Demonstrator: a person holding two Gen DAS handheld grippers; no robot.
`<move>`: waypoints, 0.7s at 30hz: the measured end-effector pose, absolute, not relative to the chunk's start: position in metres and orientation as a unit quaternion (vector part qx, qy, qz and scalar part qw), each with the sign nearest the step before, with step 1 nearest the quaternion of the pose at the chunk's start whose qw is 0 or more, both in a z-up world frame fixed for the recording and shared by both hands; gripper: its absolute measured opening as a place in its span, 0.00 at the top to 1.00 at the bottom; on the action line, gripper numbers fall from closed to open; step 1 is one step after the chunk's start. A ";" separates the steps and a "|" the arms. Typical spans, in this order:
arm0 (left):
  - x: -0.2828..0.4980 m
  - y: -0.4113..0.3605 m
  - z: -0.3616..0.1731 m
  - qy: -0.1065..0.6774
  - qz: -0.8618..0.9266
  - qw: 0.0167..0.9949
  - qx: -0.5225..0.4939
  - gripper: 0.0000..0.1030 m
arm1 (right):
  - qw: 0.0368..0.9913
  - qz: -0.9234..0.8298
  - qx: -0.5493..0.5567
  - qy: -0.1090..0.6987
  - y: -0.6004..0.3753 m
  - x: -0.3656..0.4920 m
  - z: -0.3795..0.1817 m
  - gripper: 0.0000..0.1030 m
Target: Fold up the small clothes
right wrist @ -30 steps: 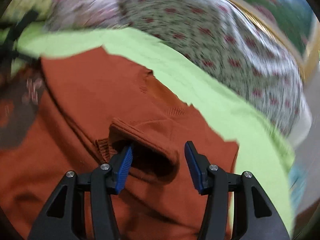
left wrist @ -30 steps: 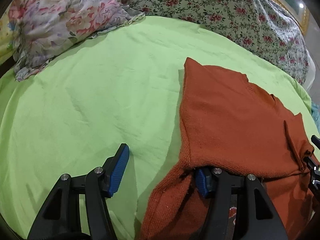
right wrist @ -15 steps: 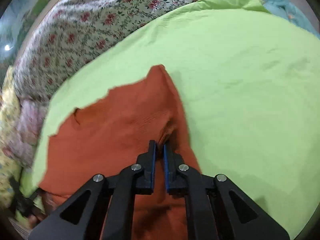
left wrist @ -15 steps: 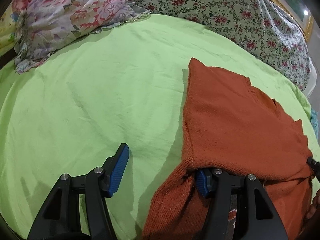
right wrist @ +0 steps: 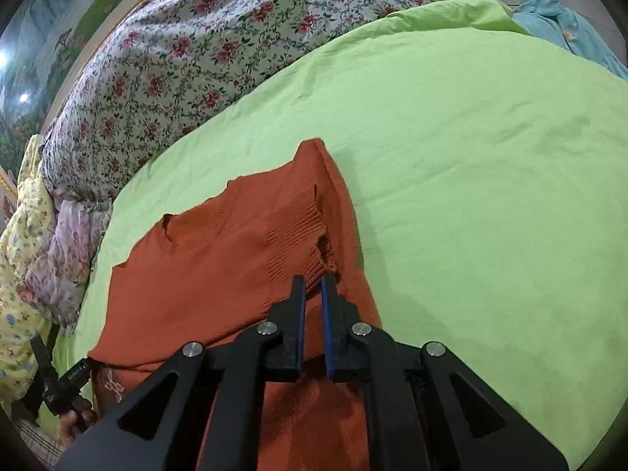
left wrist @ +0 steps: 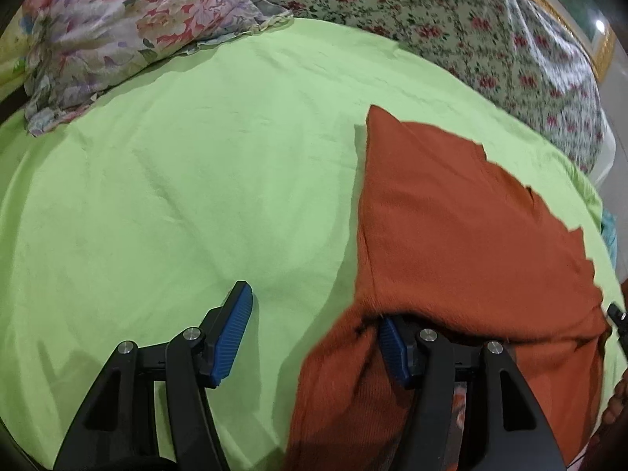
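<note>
Rust-orange knitted sweater (right wrist: 219, 259) lying on the lime-green bed sheet (left wrist: 176, 196), right gripper (right wrist: 313, 294) still clenched on its ribbed cuff (right wrist: 298, 243) as half a second ago, cuff now drawn back to its jaws, left gripper (left wrist: 314, 325) unmoved, low over the bed, jaws spread, right finger tucked under the sweater's fold.

Left gripper (left wrist: 314, 333): matte black plastic frame, two angular fingers with triangular cut-outs, round silver screws at the pivots, ribbed blue pads (left wrist: 231, 333) on the inner faces.

Right gripper (right wrist: 313, 294): same build, with black linkage arms, four silver screws and thin blue pads (right wrist: 300, 322).

Bare skin of a hand (right wrist: 70, 422) shows at the lower left edge of the right wrist view.
</note>
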State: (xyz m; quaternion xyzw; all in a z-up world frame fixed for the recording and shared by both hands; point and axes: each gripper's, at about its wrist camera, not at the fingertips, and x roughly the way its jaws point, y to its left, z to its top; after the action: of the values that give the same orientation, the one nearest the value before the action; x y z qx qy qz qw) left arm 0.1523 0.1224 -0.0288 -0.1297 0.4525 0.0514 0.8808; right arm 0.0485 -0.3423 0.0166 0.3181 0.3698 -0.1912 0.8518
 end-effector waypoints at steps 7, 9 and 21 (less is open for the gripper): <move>0.126 0.130 -0.022 0.462 0.028 0.870 -0.171 0.36 | 0.855 -0.191 0.314 0.367 -0.346 0.030 0.024 0.56; 0.127 0.135 -0.015 0.460 0.008 0.867 -0.192 0.36 | 0.859 -0.189 0.306 0.365 -0.348 0.031 0.027 0.53; 0.274 0.117 -0.014 0.517 -0.044 0.845 -0.134 0.16 | 0.856 -0.128 0.271 0.422 -0.384 0.112 0.012 0.38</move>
State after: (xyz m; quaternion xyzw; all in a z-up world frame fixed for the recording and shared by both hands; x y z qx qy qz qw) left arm 0.2743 0.1168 -0.0142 -0.1337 0.5167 -0.0439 0.8445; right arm 0.1117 -0.3842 0.0125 0.2710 0.4220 -0.1281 0.8556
